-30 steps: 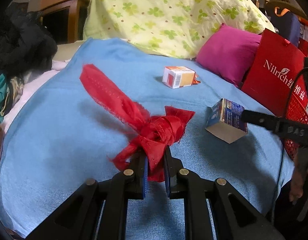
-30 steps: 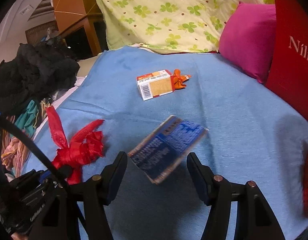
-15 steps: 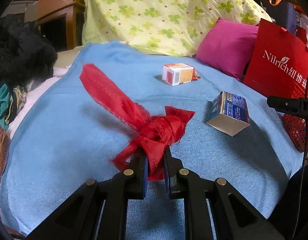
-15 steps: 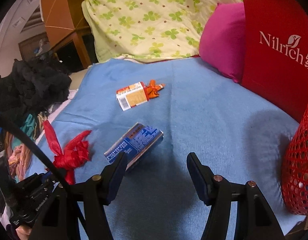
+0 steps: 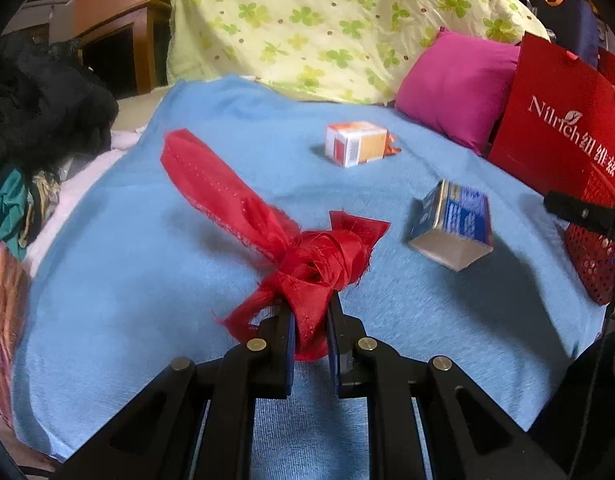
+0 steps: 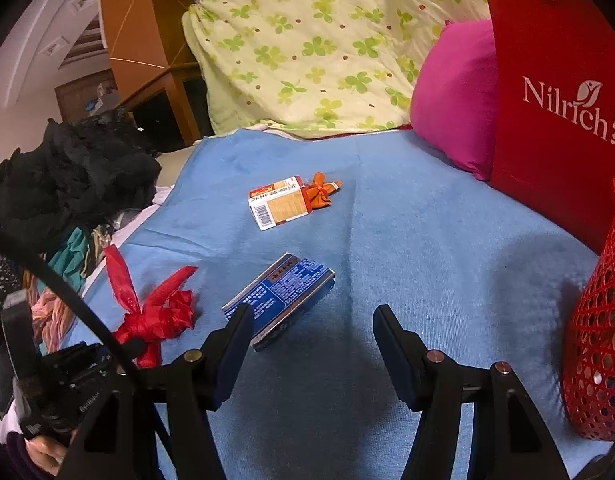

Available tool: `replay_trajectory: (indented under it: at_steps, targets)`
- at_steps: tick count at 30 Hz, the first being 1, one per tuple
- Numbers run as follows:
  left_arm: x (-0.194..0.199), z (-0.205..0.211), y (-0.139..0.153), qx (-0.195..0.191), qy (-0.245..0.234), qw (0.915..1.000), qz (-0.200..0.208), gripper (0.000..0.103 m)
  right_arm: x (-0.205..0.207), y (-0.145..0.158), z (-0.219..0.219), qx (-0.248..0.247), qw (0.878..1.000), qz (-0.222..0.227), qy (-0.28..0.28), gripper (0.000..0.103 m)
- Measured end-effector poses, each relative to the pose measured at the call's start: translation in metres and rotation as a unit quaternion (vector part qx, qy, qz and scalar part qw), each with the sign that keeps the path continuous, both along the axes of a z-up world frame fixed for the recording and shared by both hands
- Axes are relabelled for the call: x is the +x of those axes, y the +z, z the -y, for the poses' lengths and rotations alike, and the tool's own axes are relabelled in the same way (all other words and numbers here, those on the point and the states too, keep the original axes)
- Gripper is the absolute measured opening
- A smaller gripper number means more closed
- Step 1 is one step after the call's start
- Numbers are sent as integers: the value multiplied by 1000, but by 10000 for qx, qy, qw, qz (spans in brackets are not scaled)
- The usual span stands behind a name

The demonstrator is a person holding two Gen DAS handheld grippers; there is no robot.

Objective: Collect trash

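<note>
Pinching red ribbon, left tongs.

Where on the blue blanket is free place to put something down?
Bare blue blanket lies between the blue box and the red basket. It is crowded around the red ribbon and the orange box.

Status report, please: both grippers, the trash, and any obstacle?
Left gripper shut on red ribbon. Right gripper open, empty, blue box by its left finger. Orange box farther back on blue blanket. Red basket at right, nothing between.
</note>
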State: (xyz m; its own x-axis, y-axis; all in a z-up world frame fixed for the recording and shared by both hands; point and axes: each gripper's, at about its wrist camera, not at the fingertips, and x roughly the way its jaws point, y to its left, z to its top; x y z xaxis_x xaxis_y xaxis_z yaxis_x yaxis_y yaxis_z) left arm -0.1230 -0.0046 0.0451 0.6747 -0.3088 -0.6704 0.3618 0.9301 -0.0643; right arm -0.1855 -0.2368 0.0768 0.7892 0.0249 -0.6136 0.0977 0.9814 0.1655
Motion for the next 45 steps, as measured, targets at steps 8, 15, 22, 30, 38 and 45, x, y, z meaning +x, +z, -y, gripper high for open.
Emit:
replay_trajectory:
  at_steps: [8,15,22,30,38,45]
  targets:
    - [-3,-4,59,-99,327,9993,153,14,-8,6,-5,-68,9995,197,230,66]
    - [-23,3,94,57,563,9974,446,14,-23,16,-2,-103,9980,508,367,66]
    - [-40,22,117,386,689,9942,728,14,-38,28,0,-135,9958,767,472,66]
    - [-43,22,114,447,756,9932,758,15,-27,20,8,359,9974,325,527,66]
    - [-39,-4,98,411,909,9931,621,15,7,-9,21,1821,9816,-397,428,84]
    - [-39,-27,91,273,991,9931,570,14,36,-34,19,2372,9675,-878,-63,84]
